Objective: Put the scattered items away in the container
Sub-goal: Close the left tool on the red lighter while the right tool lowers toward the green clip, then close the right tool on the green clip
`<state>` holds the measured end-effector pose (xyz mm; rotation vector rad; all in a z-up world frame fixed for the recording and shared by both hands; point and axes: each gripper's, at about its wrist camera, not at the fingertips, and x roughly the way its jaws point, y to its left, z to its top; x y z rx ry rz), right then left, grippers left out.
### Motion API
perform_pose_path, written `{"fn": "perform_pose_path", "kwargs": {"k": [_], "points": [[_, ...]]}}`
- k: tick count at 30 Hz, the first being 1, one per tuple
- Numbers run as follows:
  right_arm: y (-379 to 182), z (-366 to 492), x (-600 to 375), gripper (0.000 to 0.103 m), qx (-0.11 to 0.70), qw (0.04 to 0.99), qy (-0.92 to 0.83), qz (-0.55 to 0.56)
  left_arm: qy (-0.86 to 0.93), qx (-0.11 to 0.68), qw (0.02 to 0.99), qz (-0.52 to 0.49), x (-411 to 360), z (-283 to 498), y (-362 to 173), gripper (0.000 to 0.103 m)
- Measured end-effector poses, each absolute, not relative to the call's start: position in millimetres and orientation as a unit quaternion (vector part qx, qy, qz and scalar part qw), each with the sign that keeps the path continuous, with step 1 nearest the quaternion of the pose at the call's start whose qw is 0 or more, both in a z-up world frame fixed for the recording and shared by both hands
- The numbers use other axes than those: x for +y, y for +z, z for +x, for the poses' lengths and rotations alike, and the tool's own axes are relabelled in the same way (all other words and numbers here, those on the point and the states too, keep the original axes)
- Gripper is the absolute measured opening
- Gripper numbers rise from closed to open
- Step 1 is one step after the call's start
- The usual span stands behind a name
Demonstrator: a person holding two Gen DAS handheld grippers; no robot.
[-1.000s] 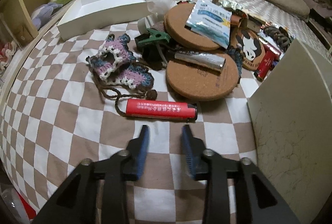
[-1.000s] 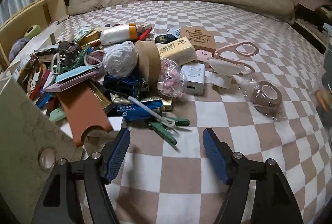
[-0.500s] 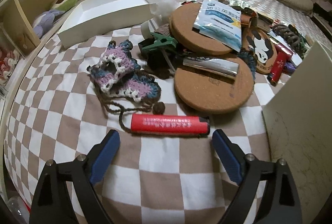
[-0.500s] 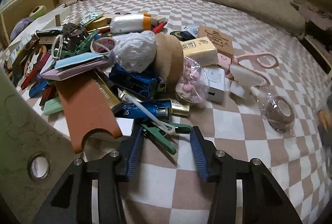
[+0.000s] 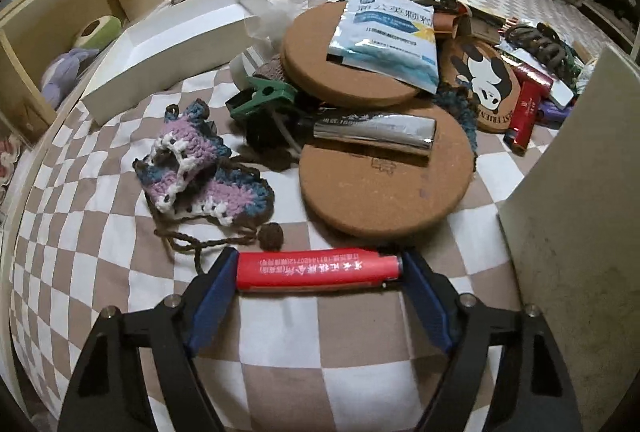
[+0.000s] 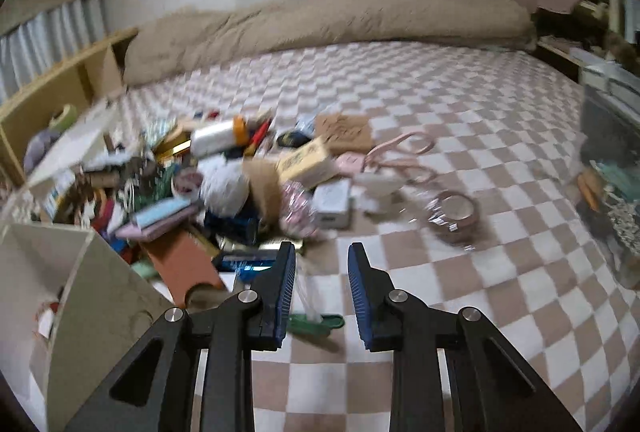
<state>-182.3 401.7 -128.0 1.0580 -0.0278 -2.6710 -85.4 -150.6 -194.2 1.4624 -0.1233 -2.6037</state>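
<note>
A red lighter lies crosswise on the checked bedspread. My left gripper is closing on it lengthwise, with a blue pad touching each end. In the right wrist view my right gripper is shut on a green clip with a clear strip. The clip sits low between the jaws, lifted off the bed. The beige container stands at the right edge of the left wrist view and at the lower left of the right wrist view. The right wrist view is blurred.
Cork discs, a crocheted piece, a silver tube and a white box lid lie beyond the lighter. A heap of small items, pink scissors and a tape roll are spread over the bed. A wooden shelf runs along the left.
My left jaws opened wide, moved up to the lighter and closed onto its ends. My right jaws shut on the green clip and rose from the bed with it.
</note>
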Motion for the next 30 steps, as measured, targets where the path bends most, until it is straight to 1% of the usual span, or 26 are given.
{"fn": "perform_pose_path", "kwargs": {"k": [5,6,7,9,13,18,21,26,30], "points": [[-135,-185,411,0.028,-0.039,0.14,-0.915,0.377,-0.874,-0.038,0.068,0.48,-146,-80,-188,0.081],[-140,-187,411,0.032,-0.04,0.142,-0.91,0.388,-0.875,-0.035,0.065,0.478,-145,-77,-186,0.081],[-146,-189,410,0.044,-0.038,0.142,-0.906,0.398,-0.877,-0.034,0.065,0.476,-144,-75,-184,0.081],[-155,-190,405,0.061,-0.032,0.147,-0.898,0.413,-0.878,-0.032,0.066,0.472,-143,-69,-180,0.081],[-167,-188,389,0.062,-0.015,0.156,-0.889,0.43,-0.876,-0.018,0.083,0.475,-146,-58,-174,0.081],[-175,-179,370,0.062,0.026,0.115,-0.896,0.429,-0.865,-0.004,0.114,0.489,-155,-52,-176,0.081],[-176,-177,369,0.062,0.028,0.107,-0.897,0.427,-0.857,0.005,0.125,0.5,-161,-53,-182,0.081],[-185,-180,363,0.062,0.041,0.1,-0.891,0.441,-0.85,-0.005,0.131,0.51,-159,-53,-189,0.081],[-192,-183,364,0.061,0.016,0.103,-0.887,0.451,-0.85,-0.007,0.132,0.51,-157,-54,-192,0.081]]}}
